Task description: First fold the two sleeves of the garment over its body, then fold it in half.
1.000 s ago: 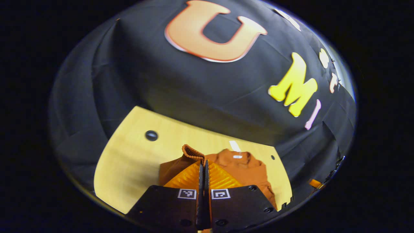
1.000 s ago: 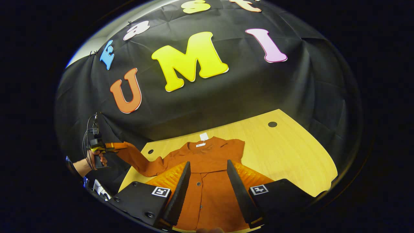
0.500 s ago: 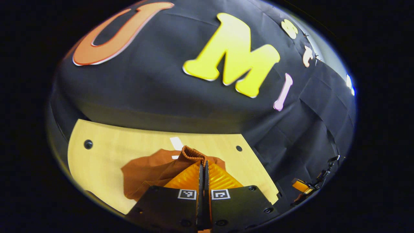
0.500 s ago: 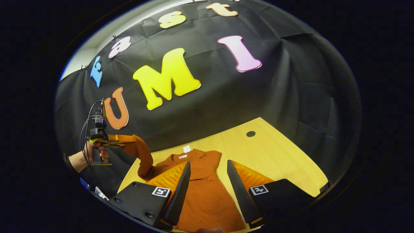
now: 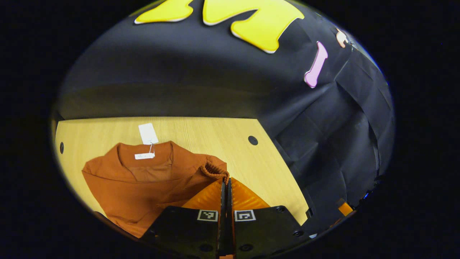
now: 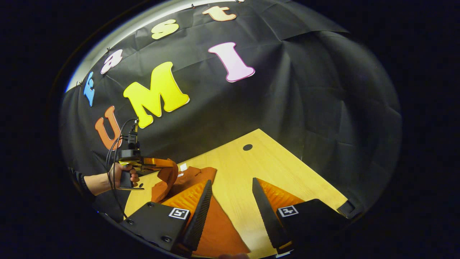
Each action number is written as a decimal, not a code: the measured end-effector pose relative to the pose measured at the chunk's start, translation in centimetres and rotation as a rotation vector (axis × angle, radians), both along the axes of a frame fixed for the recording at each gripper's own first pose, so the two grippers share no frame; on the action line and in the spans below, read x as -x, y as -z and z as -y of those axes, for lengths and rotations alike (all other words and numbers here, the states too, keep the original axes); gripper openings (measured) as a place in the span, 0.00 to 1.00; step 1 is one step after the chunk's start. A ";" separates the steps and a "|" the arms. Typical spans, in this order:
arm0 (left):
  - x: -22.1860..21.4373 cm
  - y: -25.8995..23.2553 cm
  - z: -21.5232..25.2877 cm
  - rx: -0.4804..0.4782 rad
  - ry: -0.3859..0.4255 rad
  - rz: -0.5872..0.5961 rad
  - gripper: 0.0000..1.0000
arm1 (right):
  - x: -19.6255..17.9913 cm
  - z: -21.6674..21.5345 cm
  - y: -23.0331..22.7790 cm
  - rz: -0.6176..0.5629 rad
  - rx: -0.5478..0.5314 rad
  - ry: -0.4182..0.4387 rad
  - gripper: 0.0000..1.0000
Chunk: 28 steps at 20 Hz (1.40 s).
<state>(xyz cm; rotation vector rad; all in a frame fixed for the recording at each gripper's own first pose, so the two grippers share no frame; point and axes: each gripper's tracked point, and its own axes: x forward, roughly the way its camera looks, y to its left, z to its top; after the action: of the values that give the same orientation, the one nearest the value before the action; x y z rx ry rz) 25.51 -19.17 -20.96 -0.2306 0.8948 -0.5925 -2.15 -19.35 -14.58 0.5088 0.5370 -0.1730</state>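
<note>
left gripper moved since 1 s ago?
Yes. In the right gripper view, the left gripper, shut on the sleeve cuff, has carried it rightward over the garment, toward the table's hole.

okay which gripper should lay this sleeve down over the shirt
Left. The left gripper is shut on the sleeve's cuff above the shirt. The right gripper is open and holds nothing.

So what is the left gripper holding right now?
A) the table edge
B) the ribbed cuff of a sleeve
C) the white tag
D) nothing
B: in the left gripper view, the left gripper is closed on the ribbed cuff of the rust-coloured garment.
</note>
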 end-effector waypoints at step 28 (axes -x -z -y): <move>6.6 -13.2 -6.4 -0.122 -0.350 0.624 0.95 | -5.0 -9.4 -5.8 0.161 0.215 -0.211 0.89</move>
<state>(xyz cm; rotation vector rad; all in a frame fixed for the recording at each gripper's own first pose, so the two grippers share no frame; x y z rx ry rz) 18.94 -12.75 -7.80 -0.0772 0.2724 -0.2524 2.84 -9.97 -8.81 0.2513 0.4056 0.0126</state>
